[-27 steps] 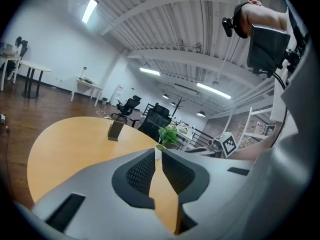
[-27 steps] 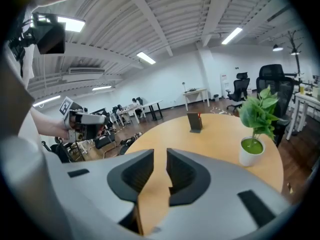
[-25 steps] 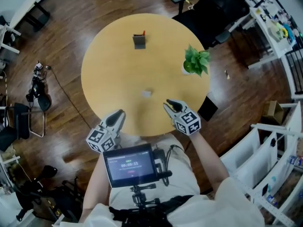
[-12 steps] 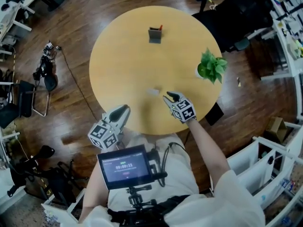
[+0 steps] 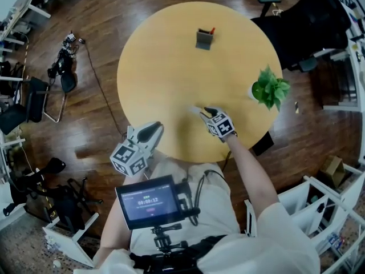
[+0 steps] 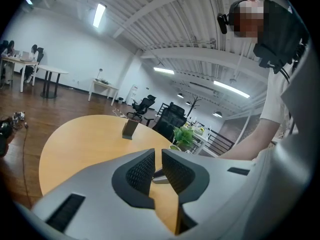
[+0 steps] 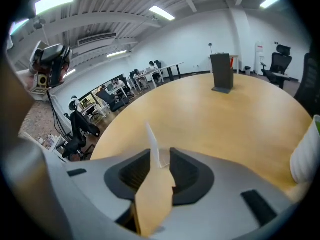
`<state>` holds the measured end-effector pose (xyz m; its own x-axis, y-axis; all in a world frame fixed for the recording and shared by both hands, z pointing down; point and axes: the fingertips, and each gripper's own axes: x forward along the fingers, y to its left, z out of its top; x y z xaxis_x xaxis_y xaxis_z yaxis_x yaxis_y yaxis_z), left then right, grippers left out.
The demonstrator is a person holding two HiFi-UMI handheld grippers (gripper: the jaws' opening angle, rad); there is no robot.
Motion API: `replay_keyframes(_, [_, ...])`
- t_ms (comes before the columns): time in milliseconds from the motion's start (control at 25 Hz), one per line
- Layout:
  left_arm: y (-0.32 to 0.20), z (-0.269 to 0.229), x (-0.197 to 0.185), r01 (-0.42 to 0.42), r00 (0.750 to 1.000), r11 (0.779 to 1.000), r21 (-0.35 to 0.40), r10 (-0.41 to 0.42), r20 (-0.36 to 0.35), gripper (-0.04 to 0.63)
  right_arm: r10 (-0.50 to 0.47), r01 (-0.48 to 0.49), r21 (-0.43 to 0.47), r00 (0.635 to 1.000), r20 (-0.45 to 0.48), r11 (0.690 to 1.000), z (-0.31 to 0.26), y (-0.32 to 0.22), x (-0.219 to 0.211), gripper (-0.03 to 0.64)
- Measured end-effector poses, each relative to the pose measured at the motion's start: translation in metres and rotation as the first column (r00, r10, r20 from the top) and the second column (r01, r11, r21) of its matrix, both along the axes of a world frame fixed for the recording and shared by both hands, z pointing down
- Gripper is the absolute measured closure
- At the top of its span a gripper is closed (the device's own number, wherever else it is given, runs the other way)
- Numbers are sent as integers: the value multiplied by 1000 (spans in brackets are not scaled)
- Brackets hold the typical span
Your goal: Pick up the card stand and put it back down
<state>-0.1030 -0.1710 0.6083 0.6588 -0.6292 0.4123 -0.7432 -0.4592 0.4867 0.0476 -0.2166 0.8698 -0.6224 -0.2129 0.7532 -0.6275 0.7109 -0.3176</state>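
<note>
Reaching further in since the earlier frames, the right gripper (image 5: 206,112) has come down from the table's (image 5: 154,79) lower edge to the card stand (image 5: 193,109), and its jaws have just been opening. Head view: the stand sits just below the table's centre, at the right gripper's tips. The left gripper (image 5: 154,129) hovers at the table's lower-left edge, well apart from the stand. A dark holder (image 5: 204,39) stands near the top edge and a plant (image 5: 271,88) at the right edge. Left gripper view: the left gripper (image 6: 158,156) has its jaws almost together, only a slit between them and nothing in it; beyond them lie the table (image 6: 80,139), the holder (image 6: 130,129) and the plant (image 6: 184,134). Right gripper view: the right gripper (image 7: 160,156) has its jaws apart with the card stand (image 7: 151,140) upright between them, nearer the left-hand jaw, and neither pad pressing on it. The holder (image 7: 221,73) stands in the upper right, far across the table (image 7: 240,119).
</note>
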Motion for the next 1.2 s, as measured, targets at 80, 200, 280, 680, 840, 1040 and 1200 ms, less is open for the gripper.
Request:
replay_keyframes(80, [-1, 1, -2, 10, 1000, 1000, -2, -10, 3, 551, -17, 17, -8, 1000, 0, 1000, 9, -2, -4, 488])
replay_keyframes(200, [-2, 3, -5, 25, 1000, 1000, -6, -25, 9, 551, -38, 38, -34, 999, -17, 999, 24, -2, -8, 488])
replay_keyframes(280, [-2, 2, -9, 36, 999, 999, -6, -36, 12, 551, -47, 46, -48, 998, -34, 998, 32, -2, -10, 488])
replay_keyframes(680, [1, 0, -25, 76, 997, 997, -12, -76, 21, 551, -68, 68, -54, 998, -11, 996, 36, -1, -28, 488])
replay_keyframes(840, [0, 2, -25, 75, 997, 997, -9, -75, 17, 551, -70, 70, -28, 997, -10, 997, 33, -2, -30, 531])
replay_keyframes(1040, [-3, -2, -24, 72, 997, 997, -9, -72, 13, 551, -68, 68, -15, 998, 9, 998, 28, -1, -32, 588])
replay_keyframes(1200, [-1, -3, -26, 66, 998, 998, -2, -66, 9, 551, -59, 59, 19, 998, 23, 998, 15, -4, -35, 591])
